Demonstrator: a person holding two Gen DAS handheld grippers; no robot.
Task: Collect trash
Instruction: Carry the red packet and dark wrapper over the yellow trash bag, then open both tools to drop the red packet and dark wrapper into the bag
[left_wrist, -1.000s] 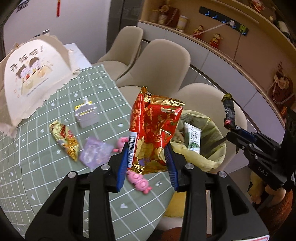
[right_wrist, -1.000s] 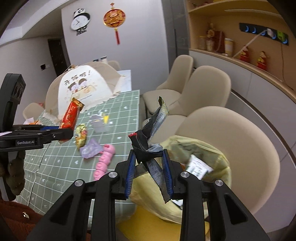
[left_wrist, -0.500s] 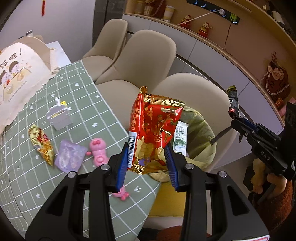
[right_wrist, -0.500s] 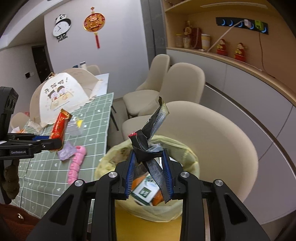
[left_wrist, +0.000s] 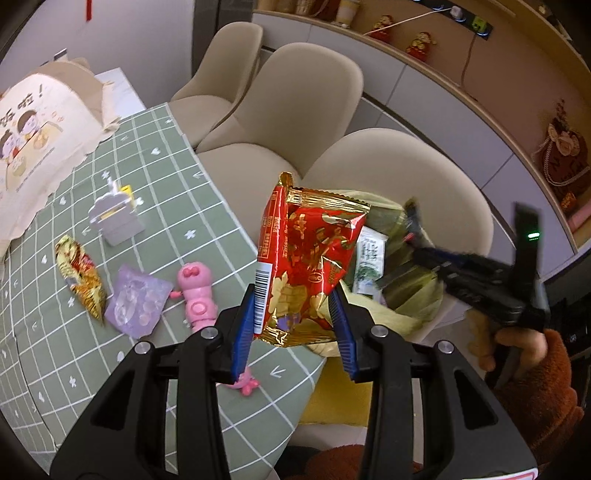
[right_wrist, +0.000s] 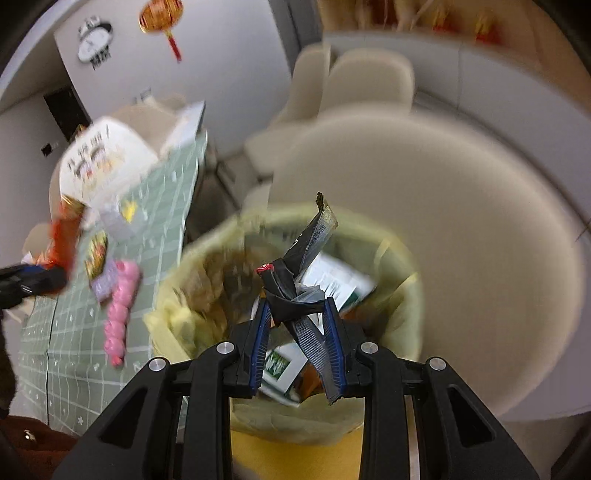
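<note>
My left gripper (left_wrist: 295, 314) is shut on a red and gold snack bag (left_wrist: 310, 266), held upright over the table's edge next to the trash bin (left_wrist: 417, 299). My right gripper (right_wrist: 298, 328) is shut on a crumpled black wrapper (right_wrist: 295, 280) and holds it right over the open mouth of the bin (right_wrist: 402, 295), which is lined with a yellow bag and holds several wrappers. In the left wrist view the right gripper (left_wrist: 413, 243) hangs blurred over the bin. A gold snack packet (left_wrist: 79, 273) and a purple packet (left_wrist: 136, 299) lie on the green tablecloth.
A pink toy (left_wrist: 197, 291) and a small white and yellow toy (left_wrist: 114, 218) lie on the table (left_wrist: 74, 369). A beige food cover (left_wrist: 40, 129) stands at the back left. Beige chairs (left_wrist: 295, 99) stand beside the table; the bin rests on one (right_wrist: 480, 229).
My right gripper has swung down over the bin mouth with the black wrapper; its view is blurred. My left gripper with the red bag has moved little.
</note>
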